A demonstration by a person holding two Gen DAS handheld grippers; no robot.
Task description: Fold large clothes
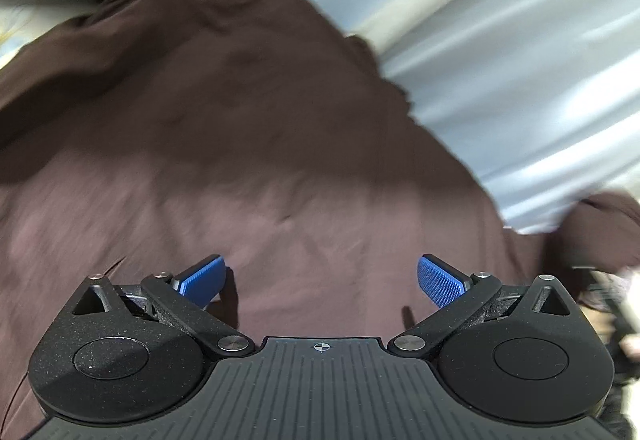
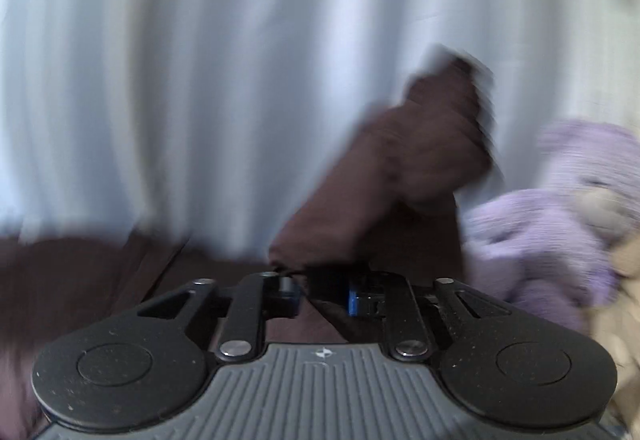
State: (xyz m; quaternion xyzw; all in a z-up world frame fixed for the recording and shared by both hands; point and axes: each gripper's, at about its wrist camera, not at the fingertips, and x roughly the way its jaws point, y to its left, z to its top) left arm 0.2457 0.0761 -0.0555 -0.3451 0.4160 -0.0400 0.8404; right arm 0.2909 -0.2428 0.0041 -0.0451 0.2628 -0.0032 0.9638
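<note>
A large dark brown garment (image 1: 224, 111) lies spread over a white sheet (image 1: 500, 19) and fills most of the left wrist view. My left gripper (image 1: 320, 282) is open and empty, its blue pads (image 1: 204, 280) just above the brown cloth. My right gripper (image 2: 324, 294) is shut on a part of the brown garment (image 2: 400, 167), which rises from the jaws as a long bunched strip, blurred by motion. More brown cloth lies low at the left of the right wrist view.
The white sheet (image 2: 200, 79) fills the background of the right wrist view. A lilac knitted garment (image 2: 560, 207) and a beige piece of cloth (image 2: 624, 300) lie at the right. Both views are blurred.
</note>
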